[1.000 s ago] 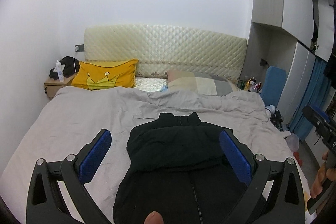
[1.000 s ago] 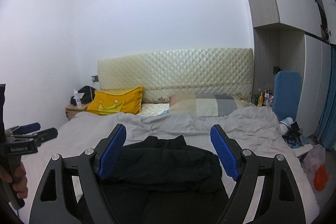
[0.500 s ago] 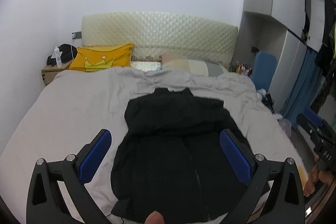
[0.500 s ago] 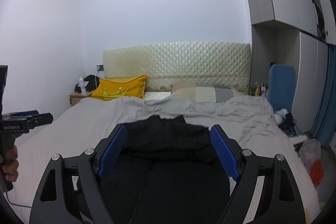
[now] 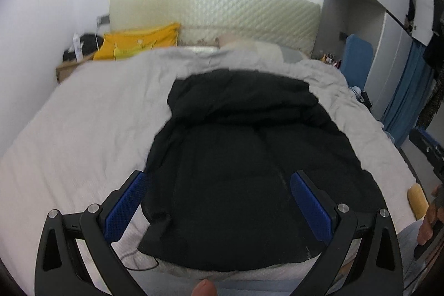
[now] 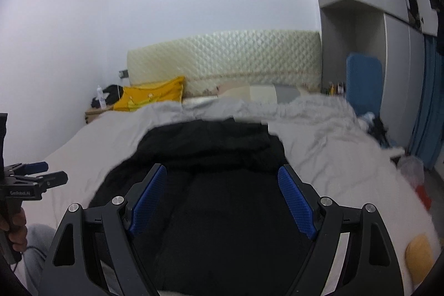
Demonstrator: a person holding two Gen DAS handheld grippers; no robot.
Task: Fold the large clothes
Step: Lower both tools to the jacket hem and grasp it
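Lying flat on the grey cover of the bed (image 5: 83, 129), a large black jacket (image 5: 244, 171) spreads from the foot edge up toward the middle, collar end pointing at the headboard (image 6: 222, 57). Its upper part looks already turned over on itself, a thick band across the shoulders, probably the sleeves laid inward so the body can be folded next. The left gripper (image 5: 219, 201) hangs over the hem near the foot edge, jaws wide with nothing between them; its left pad sits above the jacket's left edge. The right gripper (image 6: 222, 199) hangs over the same garment, jaws equally wide and empty, apart from the cloth as far as the blur allows. Both seem placed at the hem corners so the bottom can be lifted and carried toward the collar. A yellow pillow (image 6: 152, 96) and a pale pillow (image 6: 260, 93) rest at the head edge. No boxes or baskets show; a nightstand (image 5: 66, 68) beside the head corner carries a bottle and something dark.
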